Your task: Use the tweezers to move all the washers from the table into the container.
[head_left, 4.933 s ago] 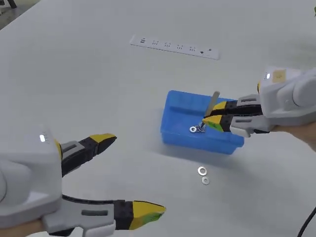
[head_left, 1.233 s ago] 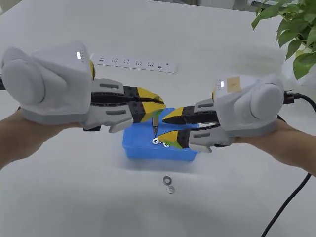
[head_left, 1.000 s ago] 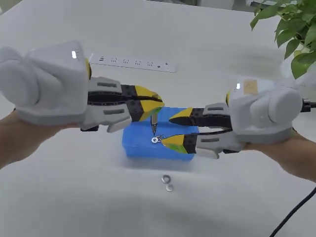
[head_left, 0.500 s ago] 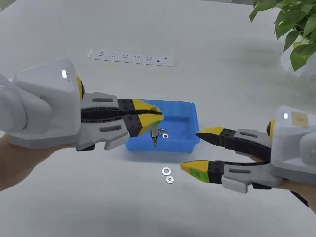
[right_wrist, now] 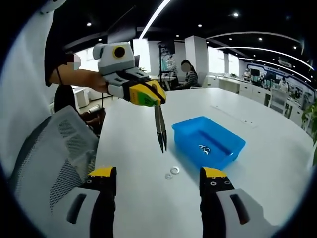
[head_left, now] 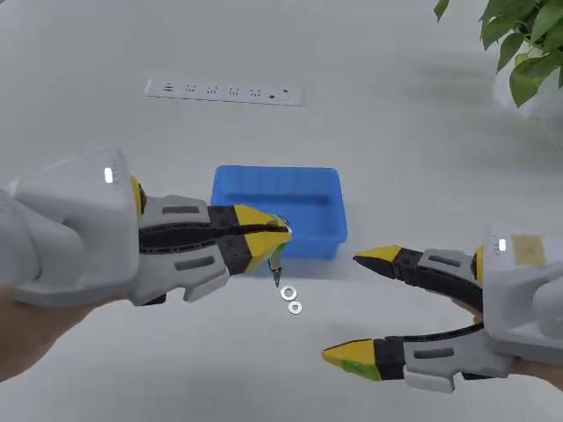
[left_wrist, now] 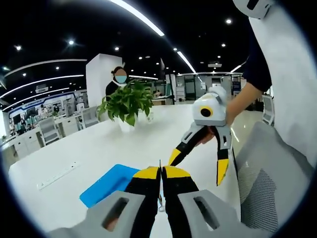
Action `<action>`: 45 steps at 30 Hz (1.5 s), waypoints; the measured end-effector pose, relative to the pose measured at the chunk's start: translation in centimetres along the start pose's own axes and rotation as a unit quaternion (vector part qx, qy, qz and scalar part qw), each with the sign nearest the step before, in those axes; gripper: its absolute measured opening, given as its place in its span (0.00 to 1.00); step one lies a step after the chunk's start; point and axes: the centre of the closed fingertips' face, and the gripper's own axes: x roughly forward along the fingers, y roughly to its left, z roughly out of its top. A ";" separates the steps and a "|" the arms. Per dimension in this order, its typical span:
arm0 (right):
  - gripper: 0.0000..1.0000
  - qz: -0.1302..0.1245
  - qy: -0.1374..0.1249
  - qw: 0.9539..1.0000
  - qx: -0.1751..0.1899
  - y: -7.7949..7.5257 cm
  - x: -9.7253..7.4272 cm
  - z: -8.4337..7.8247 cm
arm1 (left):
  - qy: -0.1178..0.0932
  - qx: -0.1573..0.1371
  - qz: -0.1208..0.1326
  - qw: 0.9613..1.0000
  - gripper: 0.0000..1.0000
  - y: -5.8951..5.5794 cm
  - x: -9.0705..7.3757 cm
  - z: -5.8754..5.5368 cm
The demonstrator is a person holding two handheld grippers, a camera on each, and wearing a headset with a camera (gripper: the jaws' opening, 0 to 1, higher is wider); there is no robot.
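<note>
Your left gripper [head_left: 280,236] has its jaws pinched tight on the tweezers [head_left: 276,268], which hang tip-down at centre frame in the head view. On the table [head_left: 422,132], two washers [head_left: 288,294] lie side by side just lower right of the tweezer tip. Tip is close, can't tell if it touches. Your right gripper [head_left: 341,306] sits lower right, jaws spread wide, gripping nothing; the two washers are just left of its gap. The blue container [head_left: 275,171] is directly above them in frame. The right gripper view shows a washer cluster [right_wrist: 203,148] on the container floor.
</note>
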 end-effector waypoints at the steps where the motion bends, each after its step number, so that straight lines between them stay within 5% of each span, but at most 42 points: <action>1: 0.71 0.002 0.002 1.000 -0.001 0.1 0.0 -0.1 | -0.002 -0.003 0.000 1.000 0.05 -0.1 0.1 -0.1; 11: 0.80 0.040 0.015 0.999 -0.015 2.0 0.2 -1.4 | -0.007 -0.005 -0.014 1.000 0.05 -1.5 0.8 -1.0; 33: 1.00 0.054 0.026 0.998 0.010 2.9 0.5 -3.2 | -0.003 -0.004 -0.037 0.999 0.05 -1.8 2.5 -2.6; 45: 1.00 0.057 0.026 0.998 0.018 2.7 0.8 -3.3 | 0.010 -0.002 -0.042 0.999 0.05 -1.8 2.7 -3.5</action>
